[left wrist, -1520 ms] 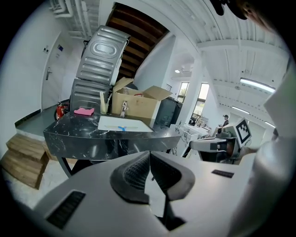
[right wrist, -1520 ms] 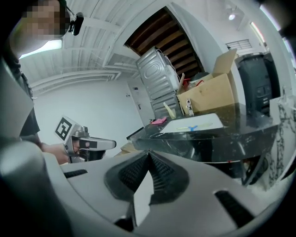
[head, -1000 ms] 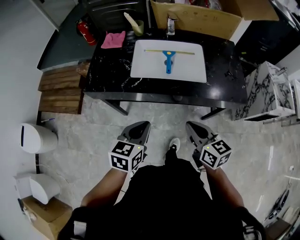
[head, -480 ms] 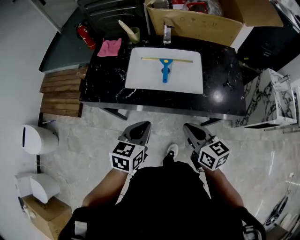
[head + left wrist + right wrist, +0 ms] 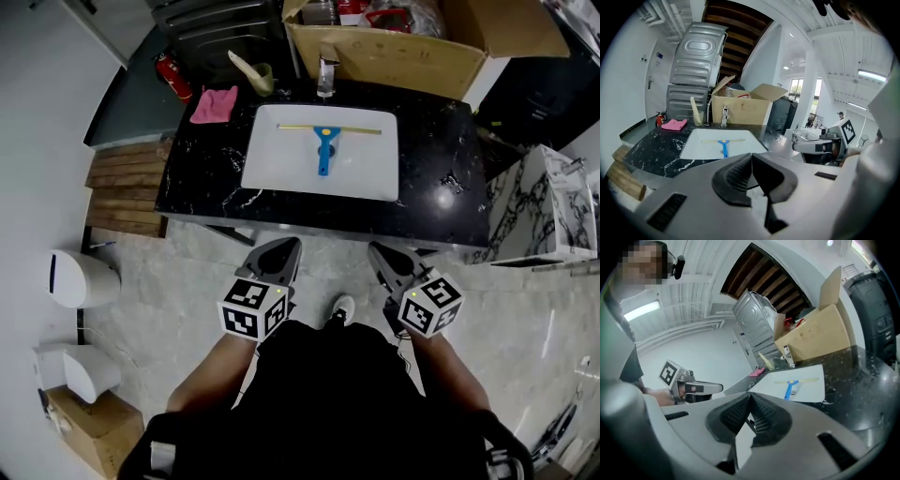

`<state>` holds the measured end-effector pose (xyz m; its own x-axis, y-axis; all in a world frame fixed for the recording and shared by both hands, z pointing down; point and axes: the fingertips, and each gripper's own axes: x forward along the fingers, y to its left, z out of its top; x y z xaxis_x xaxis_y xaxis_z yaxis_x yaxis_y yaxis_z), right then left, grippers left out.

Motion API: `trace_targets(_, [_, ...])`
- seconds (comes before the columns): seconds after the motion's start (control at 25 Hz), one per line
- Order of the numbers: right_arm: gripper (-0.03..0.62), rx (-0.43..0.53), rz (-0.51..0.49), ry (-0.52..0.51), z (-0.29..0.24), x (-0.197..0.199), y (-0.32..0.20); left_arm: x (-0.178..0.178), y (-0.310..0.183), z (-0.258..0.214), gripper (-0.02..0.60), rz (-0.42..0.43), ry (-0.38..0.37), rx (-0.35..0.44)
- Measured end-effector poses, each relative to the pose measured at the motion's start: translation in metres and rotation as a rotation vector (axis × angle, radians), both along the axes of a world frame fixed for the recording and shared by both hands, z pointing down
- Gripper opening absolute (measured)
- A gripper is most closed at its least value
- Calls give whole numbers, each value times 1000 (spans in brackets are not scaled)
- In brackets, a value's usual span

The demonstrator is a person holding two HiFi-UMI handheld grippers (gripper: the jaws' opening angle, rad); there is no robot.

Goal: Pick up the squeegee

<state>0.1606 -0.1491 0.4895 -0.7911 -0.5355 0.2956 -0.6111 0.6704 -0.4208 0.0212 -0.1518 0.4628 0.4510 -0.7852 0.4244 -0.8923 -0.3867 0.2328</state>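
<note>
Directly ahead of a standing person, seen from above, a black marble bench [image 5: 441,192] carries a white rectangular basin [image 5: 272,169]. The squeegee [image 5: 322,145] lies flat inside the basin, near its far edge. Its pale blade runs left to right, and its blue handle points back toward the person.

A tap [image 5: 325,70] stands just behind the basin. To the basin's left on the bench lie a pink cloth [image 5: 215,104] and a cup [image 5: 263,77] with a pale tool leaning in it. An open cardboard box [image 5: 394,52] sits behind the bench, and a red fire extinguisher [image 5: 173,75] stands at the far left.

The person holds both grippers low in front of the body, over a marbled floor [image 5: 169,272], well short of the squeegee. The left gripper [image 5: 286,247] and right gripper [image 5: 378,251] both point toward the bench, side by side with a gap between them. Each carries a cube with square markers. The left gripper's jaws are clenched together, with nothing between them. The right gripper's jaws are likewise pressed together and empty. Both gripper views show the squeegee in the basin beyond the jaw tips.
</note>
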Motion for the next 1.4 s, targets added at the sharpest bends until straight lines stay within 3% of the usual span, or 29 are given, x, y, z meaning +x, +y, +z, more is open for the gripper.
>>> trace_targets(0.56, [9, -4, -15, -12, -1, 3, -16, 0, -7, -2, 17, -29, -17, -4])
trace_targets(0.84, [9, -22, 37, 10, 6, 12, -40, -1, -30, -4, 17, 5, -10, 15])
trace_targets(1.4, [9, -9, 64, 81, -6, -40, -119, -57, -111, -4, 17, 23, 12, 13])
